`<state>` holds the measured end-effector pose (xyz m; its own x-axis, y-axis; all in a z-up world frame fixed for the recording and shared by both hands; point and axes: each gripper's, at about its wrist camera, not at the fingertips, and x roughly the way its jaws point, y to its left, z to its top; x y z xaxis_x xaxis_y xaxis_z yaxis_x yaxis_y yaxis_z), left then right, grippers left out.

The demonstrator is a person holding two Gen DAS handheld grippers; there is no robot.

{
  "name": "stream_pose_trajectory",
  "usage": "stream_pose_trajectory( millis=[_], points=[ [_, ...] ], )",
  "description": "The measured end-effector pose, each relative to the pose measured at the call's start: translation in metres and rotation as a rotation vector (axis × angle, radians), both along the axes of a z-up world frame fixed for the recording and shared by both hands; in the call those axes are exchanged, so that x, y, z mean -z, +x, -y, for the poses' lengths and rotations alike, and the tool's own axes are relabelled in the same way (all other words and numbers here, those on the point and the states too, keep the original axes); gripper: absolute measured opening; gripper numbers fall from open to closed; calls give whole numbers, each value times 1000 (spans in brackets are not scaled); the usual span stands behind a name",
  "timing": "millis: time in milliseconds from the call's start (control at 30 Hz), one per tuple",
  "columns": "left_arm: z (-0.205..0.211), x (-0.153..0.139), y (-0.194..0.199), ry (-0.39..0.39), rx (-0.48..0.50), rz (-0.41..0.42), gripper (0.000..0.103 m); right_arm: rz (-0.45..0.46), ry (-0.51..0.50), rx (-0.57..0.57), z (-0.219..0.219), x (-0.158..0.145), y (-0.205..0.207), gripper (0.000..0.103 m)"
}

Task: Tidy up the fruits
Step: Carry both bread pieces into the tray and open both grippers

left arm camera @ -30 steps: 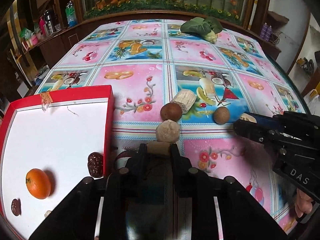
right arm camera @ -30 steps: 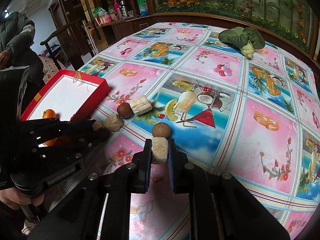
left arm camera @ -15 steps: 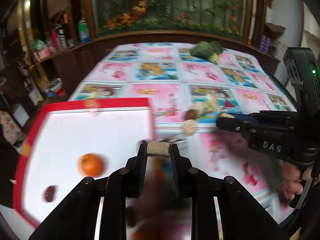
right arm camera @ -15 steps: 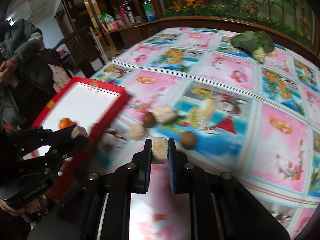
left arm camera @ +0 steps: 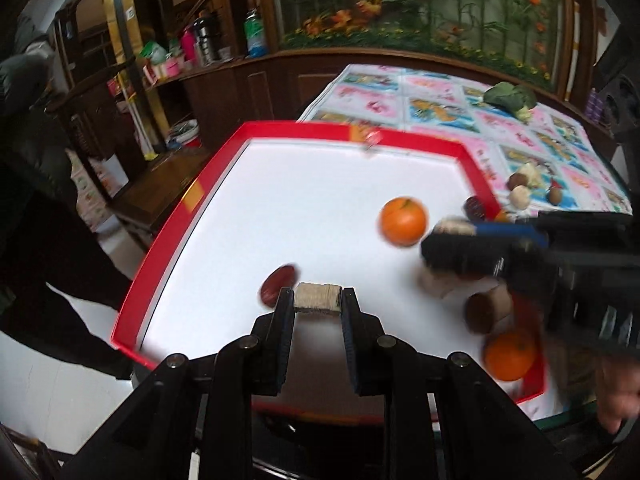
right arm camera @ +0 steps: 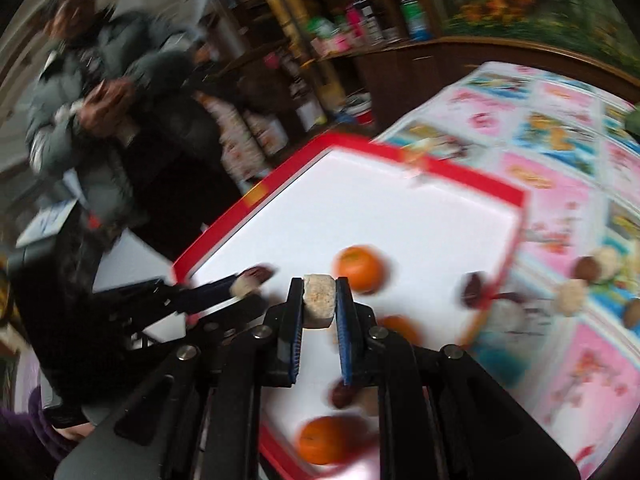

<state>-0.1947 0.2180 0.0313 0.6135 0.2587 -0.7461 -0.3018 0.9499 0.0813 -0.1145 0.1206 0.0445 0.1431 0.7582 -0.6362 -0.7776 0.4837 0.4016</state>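
My left gripper (left arm camera: 317, 303) is shut on a beige chunk (left arm camera: 317, 300) and holds it above the white floor of the red-rimmed tray (left arm camera: 192, 200). My right gripper (right arm camera: 319, 298) is shut on another beige chunk (right arm camera: 319, 306), also over the tray (right arm camera: 360, 148); it shows in the left wrist view (left arm camera: 452, 232) beside an orange (left arm camera: 403, 221). The tray also holds a second orange (left arm camera: 510, 355), a dark red date (left arm camera: 278, 283) and brown pieces (left arm camera: 488, 311). Several fruits (left arm camera: 520, 194) lie on the tablecloth past the tray.
A leafy green vegetable (left arm camera: 510, 98) lies at the far side of the patterned tablecloth (left arm camera: 440, 96). A person in a grey jacket (right arm camera: 92, 92) stands left of the table. Shelves with bottles (left arm camera: 200, 44) line the back.
Both grippers have carried their beige chunks left from the tablecloth to above the tray. The views have swung toward the tray and the room's left side.
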Motion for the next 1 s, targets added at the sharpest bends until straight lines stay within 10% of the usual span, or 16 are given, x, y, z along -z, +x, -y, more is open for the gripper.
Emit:
stream_pose_trajectory(
  millis=[333, 467, 767, 1000],
  points=[
    [-2, 11, -2, 30, -30, -31, 23, 29, -174, -113, -34, 31, -31, 18],
    [-3, 11, -2, 48, -62, -37, 44, 39, -188, -128, -32, 32, -33, 18],
    [17, -11, 3, 16, -43, 31, 71, -6, -111, -89, 9, 11, -10, 19],
    [59, -25, 21, -10, 75, 56, 73, -3, -61, 53, 59, -8, 26, 20]
  ],
)
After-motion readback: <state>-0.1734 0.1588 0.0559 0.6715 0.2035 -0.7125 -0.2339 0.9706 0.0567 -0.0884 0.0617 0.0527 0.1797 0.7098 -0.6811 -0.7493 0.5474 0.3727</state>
